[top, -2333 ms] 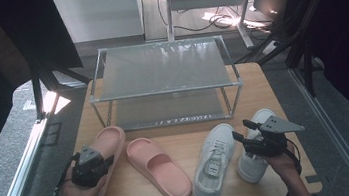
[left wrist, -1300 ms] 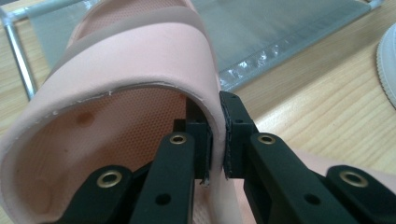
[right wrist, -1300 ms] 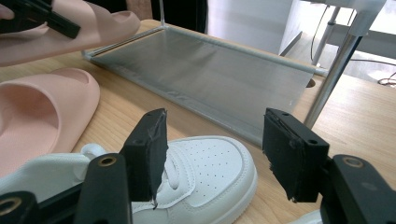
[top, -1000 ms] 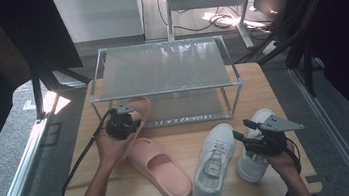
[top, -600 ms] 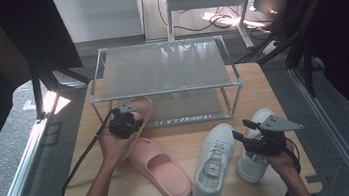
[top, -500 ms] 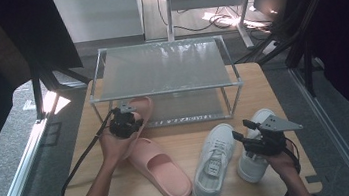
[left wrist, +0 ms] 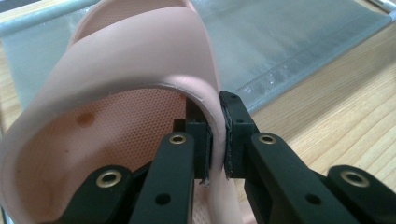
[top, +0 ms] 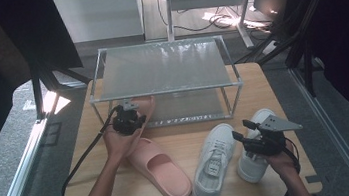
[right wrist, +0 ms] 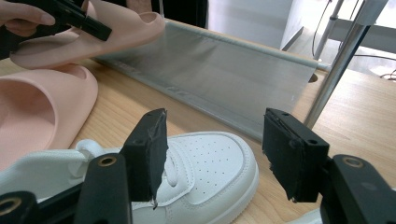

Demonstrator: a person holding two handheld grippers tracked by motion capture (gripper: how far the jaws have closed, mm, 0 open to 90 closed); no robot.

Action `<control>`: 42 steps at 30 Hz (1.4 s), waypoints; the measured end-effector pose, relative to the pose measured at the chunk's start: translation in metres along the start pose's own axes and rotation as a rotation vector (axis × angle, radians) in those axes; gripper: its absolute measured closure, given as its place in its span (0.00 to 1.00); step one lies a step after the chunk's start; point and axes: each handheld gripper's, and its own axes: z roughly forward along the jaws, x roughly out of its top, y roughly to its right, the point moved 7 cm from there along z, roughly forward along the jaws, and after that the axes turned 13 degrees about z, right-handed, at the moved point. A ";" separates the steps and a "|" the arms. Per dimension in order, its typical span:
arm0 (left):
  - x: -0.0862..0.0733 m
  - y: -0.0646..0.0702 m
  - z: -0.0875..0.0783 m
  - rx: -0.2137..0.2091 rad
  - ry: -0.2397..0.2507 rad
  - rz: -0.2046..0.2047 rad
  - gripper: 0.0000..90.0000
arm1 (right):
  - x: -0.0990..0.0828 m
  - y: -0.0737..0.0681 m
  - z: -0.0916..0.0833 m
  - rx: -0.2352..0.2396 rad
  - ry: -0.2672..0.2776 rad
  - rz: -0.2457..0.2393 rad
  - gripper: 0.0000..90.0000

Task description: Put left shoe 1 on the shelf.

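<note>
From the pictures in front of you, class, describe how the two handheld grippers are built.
Each is black: the left gripper has angular plastic fingers with brass-ringed screw holes, the right gripper flat rectangular pads. A black cable trails from the left; a grey three-cornered plate tops the right.

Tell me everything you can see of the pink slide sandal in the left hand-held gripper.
The held pink slide sandal is a one-piece slipper of soft, matte, foam-like material with a wide strap and a finely dotted footbed. The left hand-held gripper is shut on the strap's edge, pinching it between the black pads. The sandal is lifted off the wooden table, its toe pointing toward the metal shoe rack's lower shelf. Its mate lies flat on the table nearby.
</note>
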 end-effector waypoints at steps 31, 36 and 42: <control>0.008 0.005 0.006 0.009 0.027 0.019 0.63 | 0.001 0.001 -0.003 -0.004 0.005 0.003 0.46; 0.003 0.009 -0.007 -0.003 0.046 0.021 0.60 | 0.001 0.001 -0.003 -0.005 0.006 0.001 0.46; -0.008 0.011 -0.030 -0.001 0.073 0.019 0.66 | 0.001 0.001 -0.004 -0.006 0.008 0.000 0.46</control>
